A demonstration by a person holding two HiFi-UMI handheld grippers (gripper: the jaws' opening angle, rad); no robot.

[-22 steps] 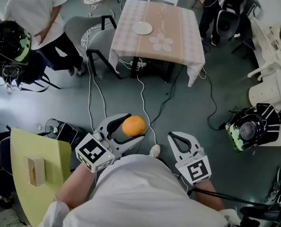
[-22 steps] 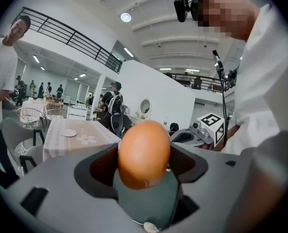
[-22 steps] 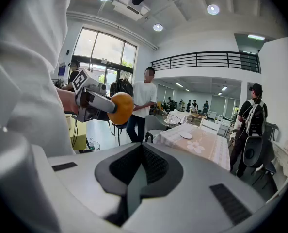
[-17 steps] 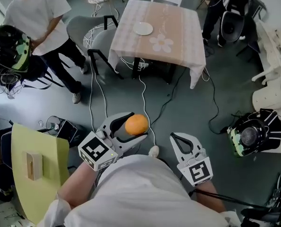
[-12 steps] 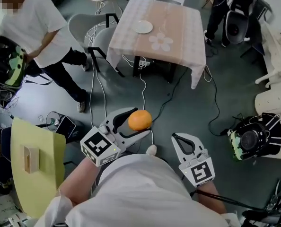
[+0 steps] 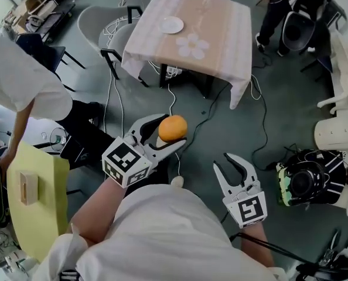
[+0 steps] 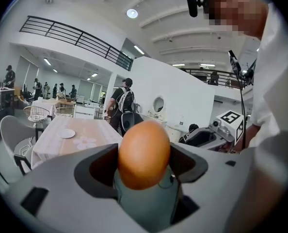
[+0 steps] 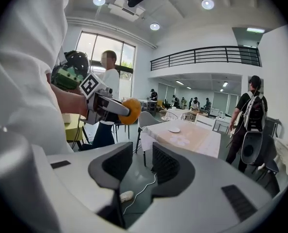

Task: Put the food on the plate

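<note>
An orange round fruit (image 6: pixel 173 127) sits between the jaws of my left gripper (image 6: pixel 165 132), which is shut on it and held above the floor. The same orange (image 7: pixel 144 153) fills the middle of the left gripper view and shows as the orange (image 8: pixel 131 110) at the left of the right gripper view. My right gripper (image 6: pixel 235 167) hangs to the right, open, with nothing between its fingers. A small white plate (image 6: pixel 171 24) lies on a table with a pale checked cloth (image 6: pixel 221 22) far ahead; the plate (image 8: pixel 174 129) shows small in the right gripper view.
Grey chairs (image 6: pixel 106 28) stand left of the table. Cables (image 6: pixel 259 133) run across the grey floor. A yellow table (image 6: pixel 39 209) with a small wooden box (image 6: pixel 28 188) is at my left, with a person in white (image 6: pixel 21 86) beside it. A helmet-like device (image 6: pixel 306 180) lies at the right.
The view has moved toward the table. My left gripper has risen slightly with the orange in it. The person at the left has moved down and closer to the yellow table.
</note>
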